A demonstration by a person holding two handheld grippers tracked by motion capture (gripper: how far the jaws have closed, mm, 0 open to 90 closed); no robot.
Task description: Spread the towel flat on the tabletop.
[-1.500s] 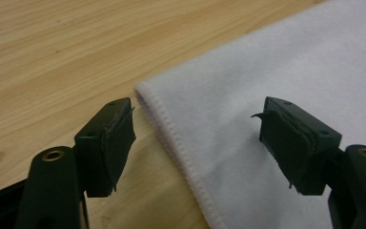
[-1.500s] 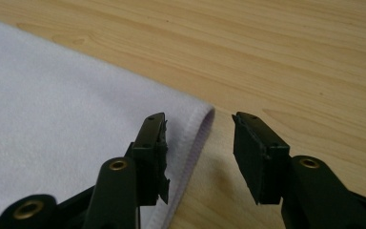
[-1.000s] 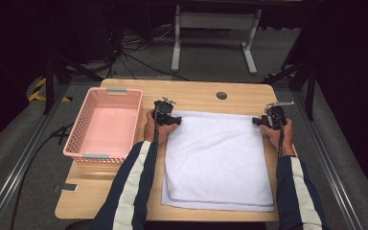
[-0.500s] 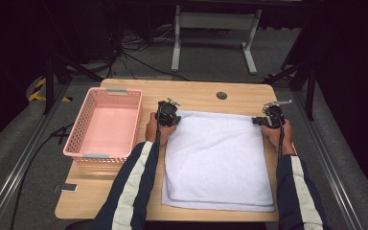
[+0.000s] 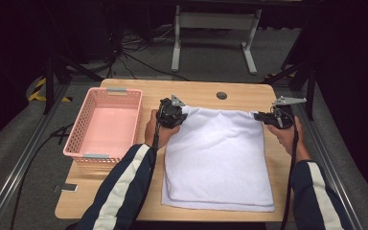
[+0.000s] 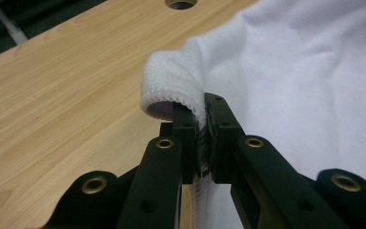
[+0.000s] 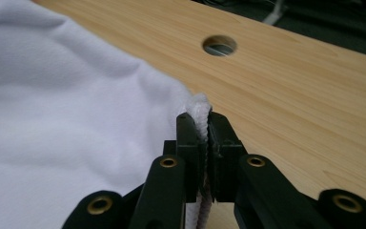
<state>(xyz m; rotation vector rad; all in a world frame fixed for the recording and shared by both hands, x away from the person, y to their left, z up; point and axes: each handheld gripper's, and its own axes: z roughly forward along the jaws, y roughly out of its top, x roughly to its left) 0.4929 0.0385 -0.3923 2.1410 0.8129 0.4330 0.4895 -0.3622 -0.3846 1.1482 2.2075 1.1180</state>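
Observation:
A white towel [image 5: 218, 158] lies folded on the wooden table [image 5: 196, 91], its far edge lifted off the wood. My left gripper [image 5: 183, 111] is shut on the towel's far left corner [image 6: 171, 86]; the hem curls over the jaw tips in the left gripper view. My right gripper [image 5: 258, 116] is shut on the far right corner [image 7: 198, 107], the hem pinched between its pads. Both pairs of jaws closed on the cloth within the last second. The top layer hangs taut between the two grippers.
A pink plastic basket [image 5: 104, 125] stands empty at the table's left. A round cable hole [image 5: 222, 95] sits near the far edge. Metal rails run along both sides of the table, with a stand and cables on the floor behind.
Both grippers have closed on the towel's far corners and risen, pulling the far edge up off the table.

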